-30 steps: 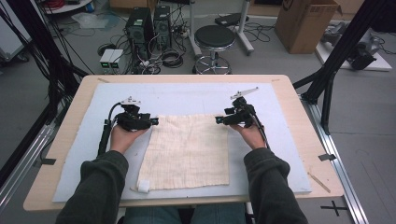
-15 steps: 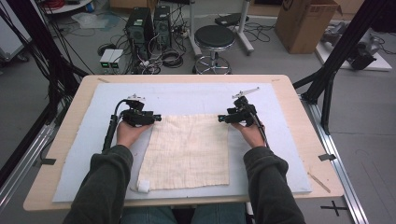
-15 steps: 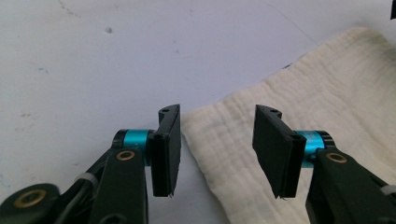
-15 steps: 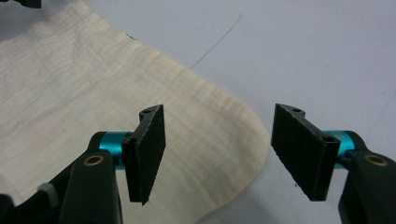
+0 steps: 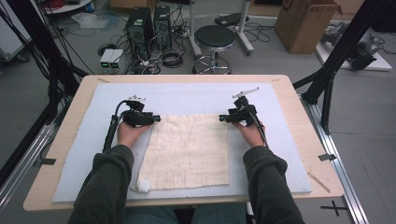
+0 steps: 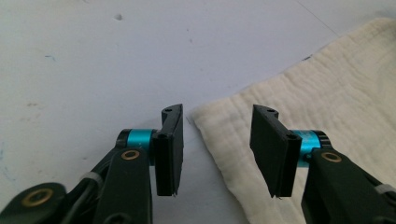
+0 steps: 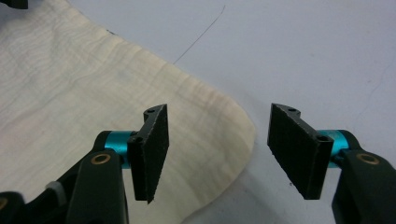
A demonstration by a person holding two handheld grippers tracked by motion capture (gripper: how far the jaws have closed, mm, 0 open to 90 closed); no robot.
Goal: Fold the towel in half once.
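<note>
A cream, square, quilted cotton cloth (image 5: 189, 151) lies flat on a pale grey mat (image 5: 187, 98) that covers most of the light wooden surface (image 5: 299, 112). The cloth sits at the centre of the mat, shifted toward 6 o'clock, between the person's two dark-sleeved forearms. Its corner at 7 o'clock is folded over into a small white lump (image 5: 143, 185).

The left claw (image 5: 157, 118) rests at the cloth's 11 o'clock corner, held in the left hand (image 5: 130, 133). In the left gripper view, the left claw (image 6: 217, 149) has its jaws apart. The cloth corner (image 6: 299, 116) lies flat on the mat in the gap between them, with one jaw over bare mat and the other over fabric. The jaws do not pinch the cloth.

The right claw (image 5: 222, 118) rests at the cloth's 1 o'clock corner, held in the right hand (image 5: 247, 133). In the right gripper view, the right claw (image 7: 217, 154) also has its jaws apart. The rounded cloth corner (image 7: 140, 93) lies between them, with one jaw above the fabric and the other above bare mat. No fabric is gripped.

Beyond the surface at 12 o'clock, a black round stool (image 5: 214, 37) and two black computer towers (image 5: 149, 23) stand on the floor. A brown cardboard box (image 5: 306, 23) stands at 1 o'clock.
</note>
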